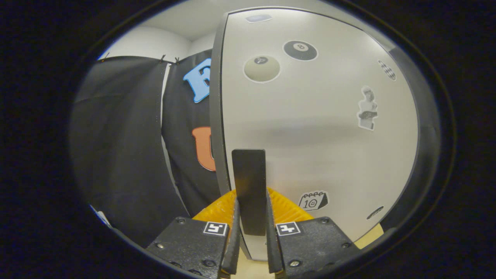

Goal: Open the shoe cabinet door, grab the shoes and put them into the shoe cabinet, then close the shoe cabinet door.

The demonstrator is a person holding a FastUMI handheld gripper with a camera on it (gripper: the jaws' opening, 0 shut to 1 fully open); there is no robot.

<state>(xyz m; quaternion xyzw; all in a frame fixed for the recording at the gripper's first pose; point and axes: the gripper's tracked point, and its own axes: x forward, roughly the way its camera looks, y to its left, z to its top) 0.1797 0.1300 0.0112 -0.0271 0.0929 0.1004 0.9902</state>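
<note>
Our tool is clamped on the flat black rectangular handle, both fingers pressing its sides. The handle sits low on the pale grey sticker-covered shoe cabinet door, near its left edge. The door looks like a stiff, light panel on hinges, the smooth handle maybe slippery, so we judge a grip low on the handle best, then a steady pull.
</note>
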